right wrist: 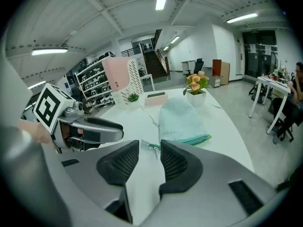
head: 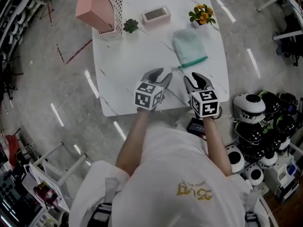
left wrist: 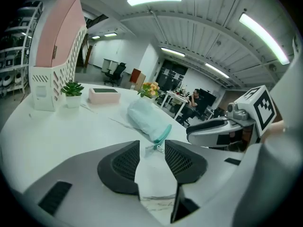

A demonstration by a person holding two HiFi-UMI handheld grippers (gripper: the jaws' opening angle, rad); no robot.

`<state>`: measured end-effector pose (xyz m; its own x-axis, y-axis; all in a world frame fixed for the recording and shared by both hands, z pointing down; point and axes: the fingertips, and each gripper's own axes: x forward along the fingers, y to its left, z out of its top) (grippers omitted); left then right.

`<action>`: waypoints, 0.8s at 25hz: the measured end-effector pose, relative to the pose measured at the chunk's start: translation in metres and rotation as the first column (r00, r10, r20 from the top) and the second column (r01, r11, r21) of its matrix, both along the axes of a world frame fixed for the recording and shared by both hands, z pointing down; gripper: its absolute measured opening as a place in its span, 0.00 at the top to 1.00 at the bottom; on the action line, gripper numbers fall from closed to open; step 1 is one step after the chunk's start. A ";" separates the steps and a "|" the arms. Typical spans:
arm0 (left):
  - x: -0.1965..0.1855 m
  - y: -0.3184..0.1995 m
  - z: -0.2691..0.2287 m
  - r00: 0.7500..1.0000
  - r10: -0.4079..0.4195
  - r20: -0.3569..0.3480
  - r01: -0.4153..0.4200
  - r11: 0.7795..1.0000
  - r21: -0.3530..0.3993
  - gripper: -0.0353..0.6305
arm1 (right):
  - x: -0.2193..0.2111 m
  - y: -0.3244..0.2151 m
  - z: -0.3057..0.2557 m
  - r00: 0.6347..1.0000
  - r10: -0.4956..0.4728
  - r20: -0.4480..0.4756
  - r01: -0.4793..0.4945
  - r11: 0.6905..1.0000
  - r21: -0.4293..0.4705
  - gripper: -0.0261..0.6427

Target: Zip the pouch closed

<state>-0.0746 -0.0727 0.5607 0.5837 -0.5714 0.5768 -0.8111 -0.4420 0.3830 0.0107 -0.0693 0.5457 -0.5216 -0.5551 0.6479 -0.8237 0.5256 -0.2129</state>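
A pale mint pouch (head: 188, 46) with a teal zipper along its near edge lies on the white marble table (head: 128, 60), right of centre. Its zipper tail and pull (head: 179, 66) stick out to the left. In the left gripper view the pouch (left wrist: 144, 117) lies beyond the jaws; in the right gripper view the pouch (right wrist: 182, 119) lies close ahead, zipper pull (right wrist: 152, 147) just past the fingertips. My left gripper (head: 163, 78) and right gripper (head: 193, 81) hover side by side near the table's front edge, just short of the pouch. Both stand open with nothing between their pads.
At the table's back stand a pink file holder (head: 100, 6), a small green plant (head: 130, 25), a pink-white box (head: 156, 15) and a pot of orange flowers (head: 202, 14). Black and white helmets (head: 258, 122) are heaped on the floor to the right.
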 end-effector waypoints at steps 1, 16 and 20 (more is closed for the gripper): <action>0.002 -0.003 0.002 1.000 0.008 0.004 -0.008 1.000 -0.005 0.67 | 0.000 -0.003 0.000 1.000 -0.002 0.006 0.002 1.000 -0.001 0.73; 0.029 -0.023 0.034 0.984 0.156 0.089 -0.151 0.987 -0.058 0.69 | -0.011 -0.024 0.042 0.995 -0.096 0.006 0.096 0.988 -0.123 0.74; 0.036 -0.025 0.042 0.969 0.209 0.130 -0.202 0.977 -0.066 0.71 | -0.013 -0.024 0.055 0.994 -0.112 -0.010 0.109 0.982 -0.157 0.74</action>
<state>-0.0388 -0.0976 0.6026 0.5999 -0.4147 0.6842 -0.7510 -0.5867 0.3028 -0.0026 -0.0936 0.6004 -0.5609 -0.3861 0.7323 -0.7669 0.5755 -0.2840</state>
